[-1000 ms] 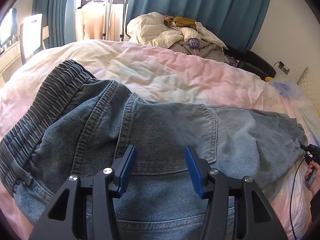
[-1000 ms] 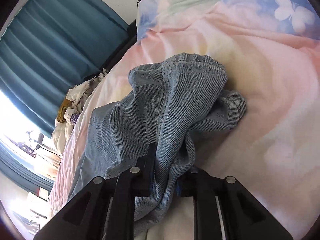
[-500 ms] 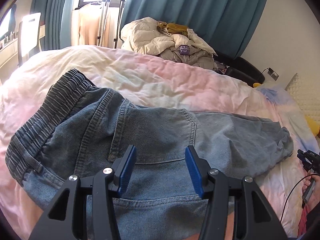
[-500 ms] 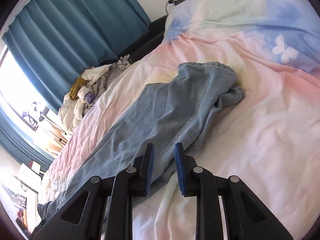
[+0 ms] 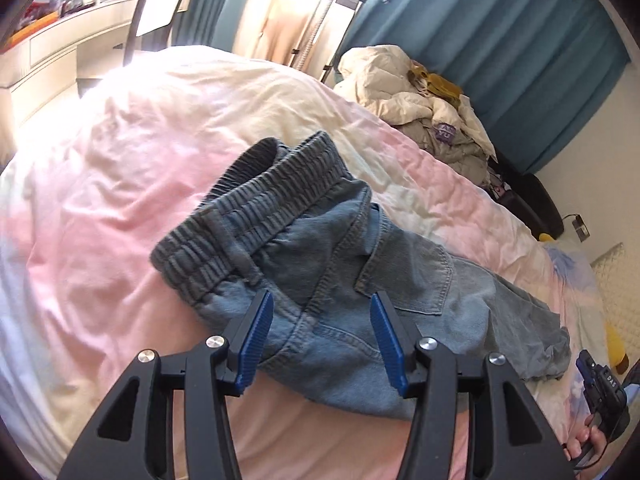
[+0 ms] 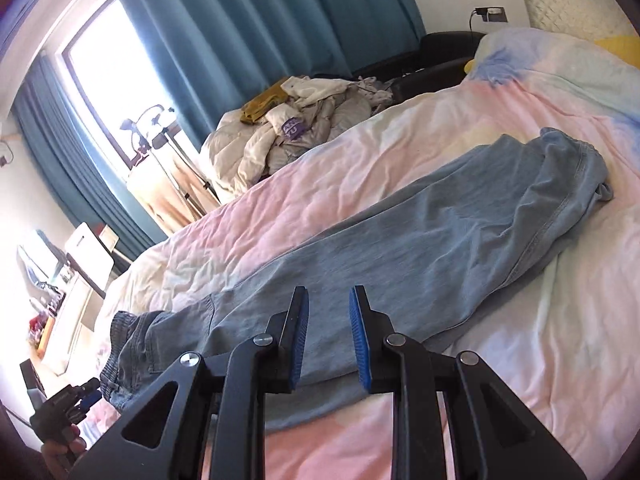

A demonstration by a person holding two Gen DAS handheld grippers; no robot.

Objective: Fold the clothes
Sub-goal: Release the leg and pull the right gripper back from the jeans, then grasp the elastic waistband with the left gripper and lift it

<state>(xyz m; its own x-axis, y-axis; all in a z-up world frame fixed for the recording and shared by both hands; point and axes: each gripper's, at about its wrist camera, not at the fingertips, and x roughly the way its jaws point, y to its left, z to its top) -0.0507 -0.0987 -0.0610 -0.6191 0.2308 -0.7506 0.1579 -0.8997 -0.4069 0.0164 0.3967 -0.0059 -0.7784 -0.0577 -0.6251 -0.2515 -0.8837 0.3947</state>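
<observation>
- Denim is the main thing here: a pair of faded blue jeans (image 5: 384,292) with a ribbed elastic waistband (image 5: 248,216) lies stretched across the bed, on the pink, cream and pale blue quilt cover (image 5: 100,184).
- At the left end, in the left wrist view, the waistband is bunched and partly turned over, with a back pocket just behind it.
- Above that waist end hovers the left gripper (image 5: 320,338), its black arms and blue-padded fingers spread wide with nothing between them.
- Further right, the legs run flat and together toward the pillow end; the right wrist view shows the jeans (image 6: 420,248) ending in rumpled cuffs.
- Over the middle of the legs sits the right gripper (image 6: 329,336), fingers parted by a narrower gap, holding nothing; I cannot tell whether it touches the cloth.
- Beyond the bed, a heap of cream and grey clothes (image 5: 424,108) lies in front of teal curtains (image 5: 520,40).
- At the far right edge of the left wrist view, a hand (image 5: 592,440) grasps the other gripper's handle.
</observation>
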